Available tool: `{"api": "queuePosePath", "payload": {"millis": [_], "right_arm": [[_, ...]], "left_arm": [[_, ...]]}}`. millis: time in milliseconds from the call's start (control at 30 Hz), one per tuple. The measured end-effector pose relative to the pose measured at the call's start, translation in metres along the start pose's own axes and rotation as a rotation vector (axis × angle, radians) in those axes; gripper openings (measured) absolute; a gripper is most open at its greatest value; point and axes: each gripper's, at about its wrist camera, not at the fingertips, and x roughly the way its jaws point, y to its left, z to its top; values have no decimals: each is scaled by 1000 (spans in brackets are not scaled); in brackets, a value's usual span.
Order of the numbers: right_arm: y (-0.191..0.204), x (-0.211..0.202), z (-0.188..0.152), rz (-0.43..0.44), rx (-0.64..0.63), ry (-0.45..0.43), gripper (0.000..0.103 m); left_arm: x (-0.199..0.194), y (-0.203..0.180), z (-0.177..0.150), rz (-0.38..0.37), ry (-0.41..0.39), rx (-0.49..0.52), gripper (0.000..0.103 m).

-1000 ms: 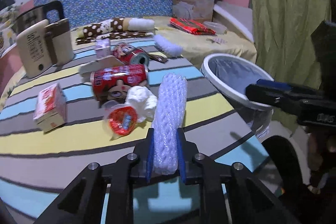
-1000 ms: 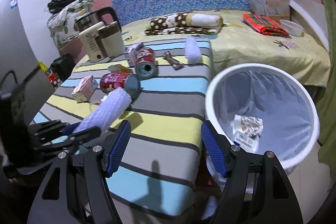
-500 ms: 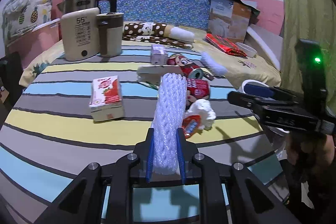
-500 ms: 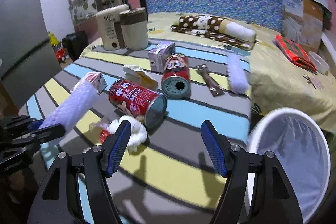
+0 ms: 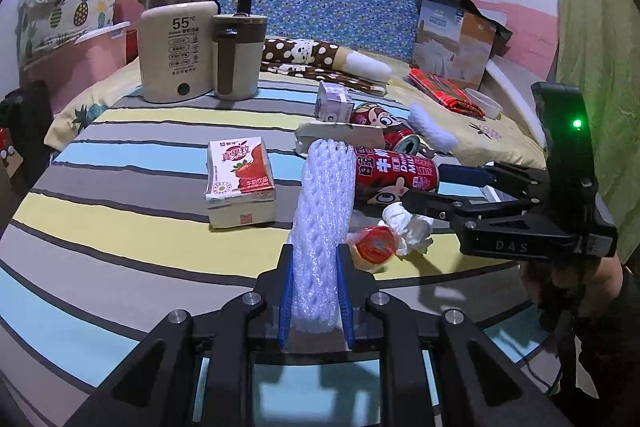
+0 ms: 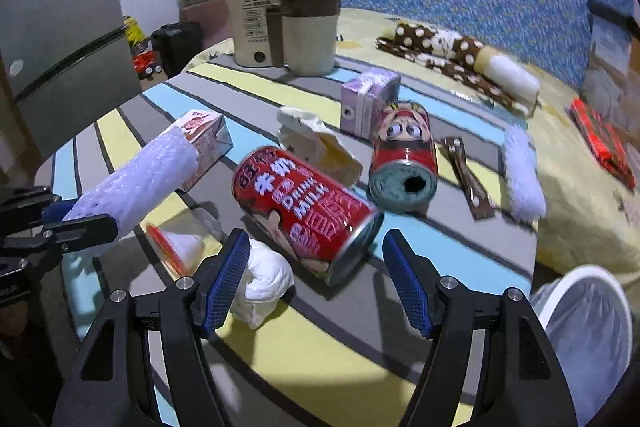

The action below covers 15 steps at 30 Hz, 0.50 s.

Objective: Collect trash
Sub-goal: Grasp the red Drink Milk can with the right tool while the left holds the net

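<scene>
My left gripper is shut on a white foam net sleeve that sticks out forward over the striped table. In the right wrist view the sleeve shows at the left. My right gripper stands open just short of a red milk can lying on its side, with nothing between its pads. A crumpled white tissue lies by its left finger, and a red-lidded cup beside that. A second can, a strawberry carton and a purple carton lie farther back.
A white lined bin stands off the table's right edge. A kettle and a lidded mug stand at the back left. A crushed cream carton, a brown wrapper and a white fluffy piece lie on the table; a bed lies behind.
Both grippers swung left, away from the bin and toward the trash on the table. The right gripper now faces the lying red can. The foam sleeve stays in the left gripper.
</scene>
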Motion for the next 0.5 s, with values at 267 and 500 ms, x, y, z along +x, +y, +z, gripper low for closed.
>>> {"api": "queuePosePath", "payload": {"millis": [267,500], "right_arm": [[-19,19,15,90,30,16,71],[-17,33,19,179,0,35,72]], "left_arm": [[3,5,-2,-4,4,-11,20],[7,9,0,-8,10,-16,20]]}}
